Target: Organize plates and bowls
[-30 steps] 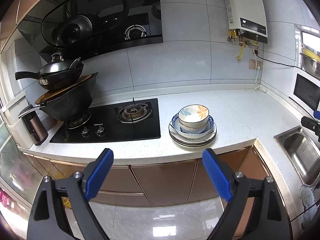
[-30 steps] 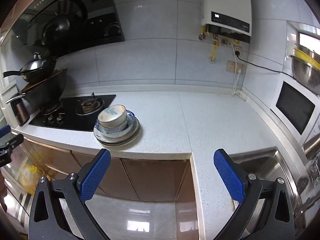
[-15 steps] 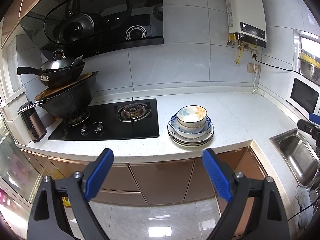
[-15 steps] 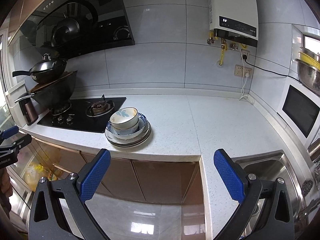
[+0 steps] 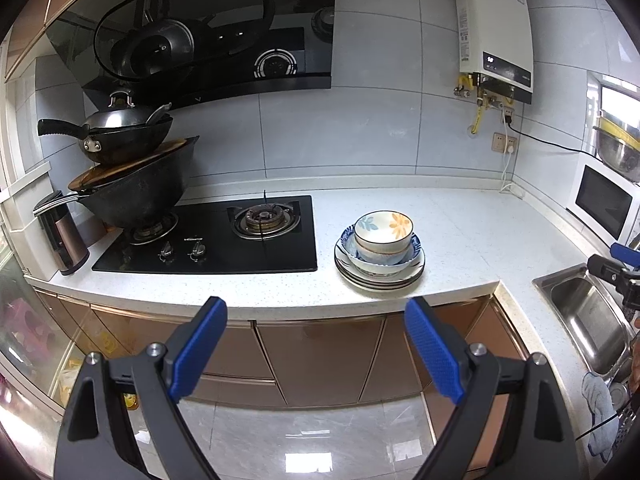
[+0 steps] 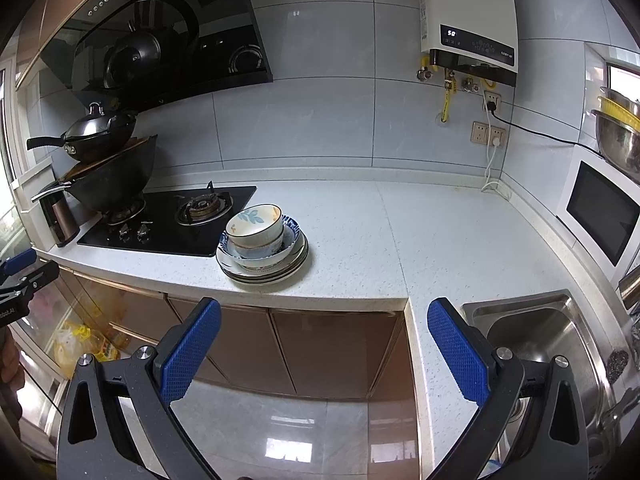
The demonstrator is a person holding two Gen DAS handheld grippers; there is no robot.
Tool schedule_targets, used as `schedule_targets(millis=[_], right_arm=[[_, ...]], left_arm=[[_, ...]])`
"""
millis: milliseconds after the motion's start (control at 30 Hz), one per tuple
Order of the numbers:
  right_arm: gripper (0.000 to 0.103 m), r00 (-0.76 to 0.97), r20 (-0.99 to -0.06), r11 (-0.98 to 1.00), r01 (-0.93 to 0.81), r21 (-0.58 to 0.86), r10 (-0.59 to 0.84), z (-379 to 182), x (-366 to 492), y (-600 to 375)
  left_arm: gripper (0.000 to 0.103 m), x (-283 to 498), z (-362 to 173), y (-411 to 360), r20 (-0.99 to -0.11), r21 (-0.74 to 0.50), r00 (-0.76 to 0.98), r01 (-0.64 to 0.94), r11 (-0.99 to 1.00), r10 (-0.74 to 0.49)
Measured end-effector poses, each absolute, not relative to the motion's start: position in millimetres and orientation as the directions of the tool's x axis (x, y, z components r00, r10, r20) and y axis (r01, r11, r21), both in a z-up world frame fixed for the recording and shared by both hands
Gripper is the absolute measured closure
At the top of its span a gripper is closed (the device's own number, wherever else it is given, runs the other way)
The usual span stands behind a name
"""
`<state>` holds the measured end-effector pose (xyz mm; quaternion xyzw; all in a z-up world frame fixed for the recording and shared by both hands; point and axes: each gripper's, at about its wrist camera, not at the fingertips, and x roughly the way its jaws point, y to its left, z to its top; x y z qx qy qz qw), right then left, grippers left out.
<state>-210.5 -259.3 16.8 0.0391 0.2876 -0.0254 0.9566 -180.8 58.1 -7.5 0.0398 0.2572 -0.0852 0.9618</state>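
Holding both claws out in front of the white speckled stone bench (image 5: 280,292), I have nothing between either pair of blue ribbed pads. My left claw (image 5: 316,324) stands wide apart, short of the bench edge, over the brown cabinet fronts (image 5: 320,356) and the glossy grey floor tiles (image 5: 312,440). My right claw (image 6: 324,328) is spread just as wide and empty, with its right finger (image 6: 456,352) over the inner corner of the bench, beside the stainless steel sink (image 6: 536,332).

The task's crockery sits in one pile on the bench, just to the right of the black glass gas hob (image 5: 224,236) and well apart from both claws. At the bottom is a stack of shallow white plates (image 5: 380,280); on them rests a blue-patterned wide bowl (image 5: 414,258), and nested in that is a cream bowl with blue and orange flower prints (image 5: 384,230), upright at the top. I cannot count the plates exactly.

On the hob's left burner a large black wok (image 5: 136,196) carries a wooden lid and a smaller lidded black pan (image 5: 116,132) on top. A brown metal kettle (image 5: 64,240) stands left of the hob. A white wall-mounted water heater (image 5: 496,32) hangs above the bench, and a white microwave (image 5: 604,204) stands at the far right.
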Motion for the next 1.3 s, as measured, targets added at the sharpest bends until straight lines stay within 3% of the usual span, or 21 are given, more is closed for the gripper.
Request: schedule_targets(millis=[1300], right_arm=[[0.001,0.819,-0.571,0.995,0.095,0.033,-0.059,13,-196,-256]], left_arm=[[0.012,-155,-16,66,-0.495,-0.006,0.854,0.182,0.983,-0.16]])
